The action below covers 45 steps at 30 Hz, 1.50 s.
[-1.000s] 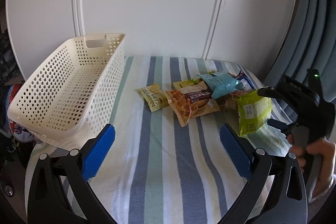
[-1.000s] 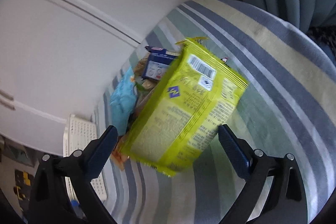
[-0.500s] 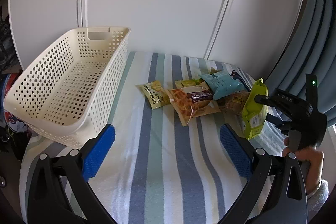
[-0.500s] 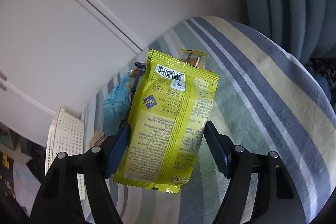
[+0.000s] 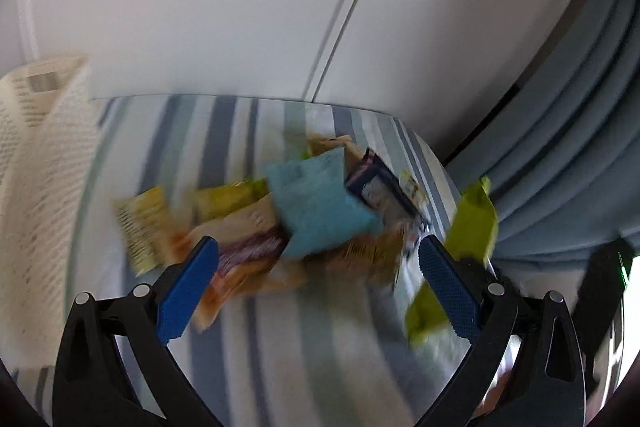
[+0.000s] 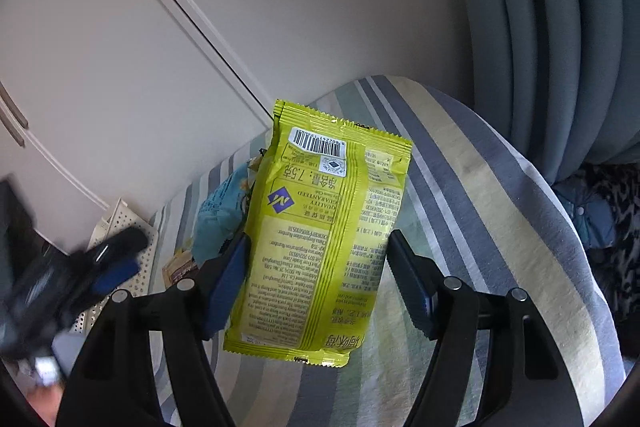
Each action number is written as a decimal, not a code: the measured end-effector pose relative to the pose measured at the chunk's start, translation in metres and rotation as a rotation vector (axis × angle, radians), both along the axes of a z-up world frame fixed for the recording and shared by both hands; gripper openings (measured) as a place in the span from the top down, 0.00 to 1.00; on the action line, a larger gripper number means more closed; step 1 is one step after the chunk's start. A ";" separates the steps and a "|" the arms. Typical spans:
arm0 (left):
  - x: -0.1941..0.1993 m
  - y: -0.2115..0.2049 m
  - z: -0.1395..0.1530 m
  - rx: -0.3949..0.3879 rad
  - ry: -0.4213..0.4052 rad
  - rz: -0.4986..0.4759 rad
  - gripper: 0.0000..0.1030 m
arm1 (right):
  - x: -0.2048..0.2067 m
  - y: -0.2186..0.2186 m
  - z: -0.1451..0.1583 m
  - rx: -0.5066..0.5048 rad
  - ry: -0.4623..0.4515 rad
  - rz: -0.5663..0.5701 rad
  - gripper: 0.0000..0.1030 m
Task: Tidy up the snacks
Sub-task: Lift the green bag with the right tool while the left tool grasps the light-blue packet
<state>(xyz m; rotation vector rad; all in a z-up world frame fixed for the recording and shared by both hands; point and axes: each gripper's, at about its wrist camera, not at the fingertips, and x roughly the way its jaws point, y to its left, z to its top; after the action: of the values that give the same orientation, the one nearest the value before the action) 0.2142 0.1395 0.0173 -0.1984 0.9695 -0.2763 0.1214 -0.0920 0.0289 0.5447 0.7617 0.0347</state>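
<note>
My right gripper is shut on a yellow-green snack packet, which stands upright above the striped cloth. In the blurred left wrist view the same packet hangs at the right. A pile of snacks lies just beyond my open left gripper: a light blue packet, a dark blue packet, a waffle packet and a small yellow packet. The cream perforated basket stands at the left. From the right wrist the left gripper shows as a blur beside the basket.
White cabinet doors close off the back of the table. Blue-grey curtain folds hang along the right edge. The striped cloth covers the whole tabletop. Dark clutter lies beyond the table's right side.
My left gripper has swung forward and right toward the snack pile, blurring its view. My right gripper has raised the yellow-green packet and turned it more upright.
</note>
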 end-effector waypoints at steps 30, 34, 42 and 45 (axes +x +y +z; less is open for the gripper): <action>-0.002 0.020 0.016 -0.039 -0.109 0.039 0.49 | -0.016 0.011 0.009 0.006 -0.093 0.026 0.33; -0.036 0.036 0.042 -0.009 -0.189 0.051 0.49 | -0.020 0.011 0.011 0.004 -0.101 0.028 0.33; -0.098 0.095 0.090 0.078 -0.342 0.135 0.49 | -0.032 0.006 0.016 -0.005 -0.118 -0.006 0.33; -0.113 0.125 0.100 0.115 -0.376 0.194 0.49 | -0.033 0.005 0.014 -0.009 -0.105 -0.021 0.33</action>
<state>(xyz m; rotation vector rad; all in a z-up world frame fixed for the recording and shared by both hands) 0.1015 0.2649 0.1172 -0.1273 0.5866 -0.0742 0.0884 -0.0871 0.0430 0.5381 0.6535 0.0403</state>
